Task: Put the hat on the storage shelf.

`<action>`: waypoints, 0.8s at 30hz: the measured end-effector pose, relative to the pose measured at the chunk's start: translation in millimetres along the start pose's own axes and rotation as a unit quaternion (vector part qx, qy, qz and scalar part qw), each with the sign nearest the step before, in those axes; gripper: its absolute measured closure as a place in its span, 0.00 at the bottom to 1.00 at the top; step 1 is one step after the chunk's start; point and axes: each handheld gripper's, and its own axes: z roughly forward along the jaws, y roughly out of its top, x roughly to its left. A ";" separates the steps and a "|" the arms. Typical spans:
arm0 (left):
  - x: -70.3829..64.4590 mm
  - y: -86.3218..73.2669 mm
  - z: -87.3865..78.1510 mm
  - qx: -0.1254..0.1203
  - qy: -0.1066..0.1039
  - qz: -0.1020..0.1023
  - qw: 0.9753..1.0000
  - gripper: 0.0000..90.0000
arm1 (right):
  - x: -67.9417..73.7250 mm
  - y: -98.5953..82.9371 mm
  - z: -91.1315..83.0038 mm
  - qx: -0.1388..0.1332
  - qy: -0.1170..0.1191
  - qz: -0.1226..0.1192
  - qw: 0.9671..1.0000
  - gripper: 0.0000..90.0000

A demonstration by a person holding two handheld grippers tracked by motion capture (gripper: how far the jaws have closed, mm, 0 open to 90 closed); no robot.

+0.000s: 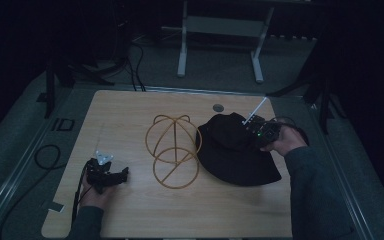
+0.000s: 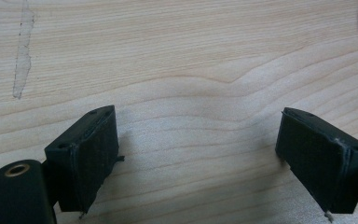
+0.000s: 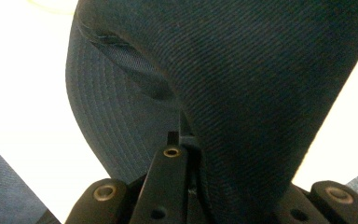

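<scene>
My right tool (image 1: 252, 131) is clamped on the crown fabric of the black bucket hat (image 1: 235, 150), which lies on the bench (image 1: 130, 210) just right of the wire hat stand (image 1: 172, 152), its brim touching the stand. My left tool (image 1: 111, 175) rests wide open, holding nothing. Judgement: grasp secured; lifting the hat onto the stand remains.
</scene>
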 end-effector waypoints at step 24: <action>0.0 0.0 0.0 0.000 0.000 0.000 1.000 0.15 | -5.9 -5.2 -28.1 -0.038 -0.005 0.013 0.999 0.97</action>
